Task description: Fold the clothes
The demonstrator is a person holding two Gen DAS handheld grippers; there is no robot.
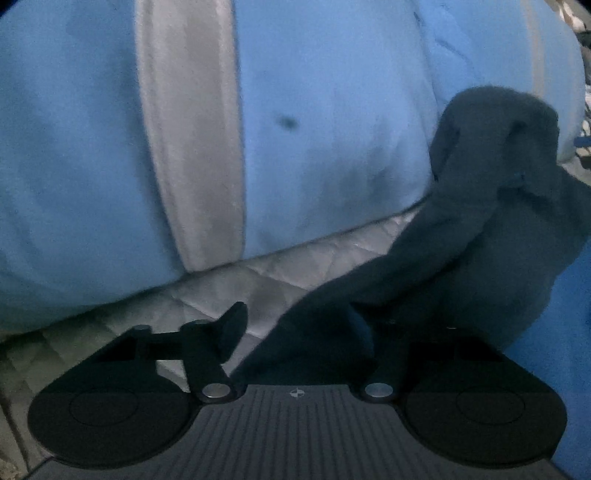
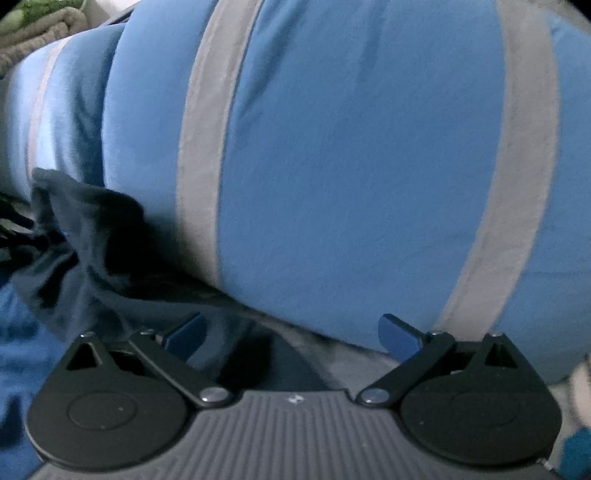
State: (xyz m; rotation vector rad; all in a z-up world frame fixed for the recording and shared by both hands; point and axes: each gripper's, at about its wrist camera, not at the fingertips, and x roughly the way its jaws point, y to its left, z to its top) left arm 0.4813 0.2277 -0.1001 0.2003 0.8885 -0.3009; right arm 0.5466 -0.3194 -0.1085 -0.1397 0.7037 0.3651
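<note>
A dark navy garment (image 1: 480, 192) rises in a crumpled bunch at the right of the left wrist view and runs down into my left gripper (image 1: 303, 326), which is shut on a thick fold of it. Only the left black finger (image 1: 232, 328) shows; the cloth hides the other. In the right wrist view the same dark garment (image 2: 92, 236) lies at the left, and its edge trails across the left blue finger (image 2: 184, 334). My right gripper (image 2: 291, 330) is open, with the right blue finger (image 2: 399, 334) bare.
A bulky blue blanket with grey stripes (image 1: 332, 110) (image 2: 351, 166) fills the space just ahead of both grippers. It rests on a pale quilted surface (image 1: 277, 273). Deeper blue fabric (image 2: 22, 350) lies low at the left, and beige and green cloth (image 2: 37, 26) sits far back left.
</note>
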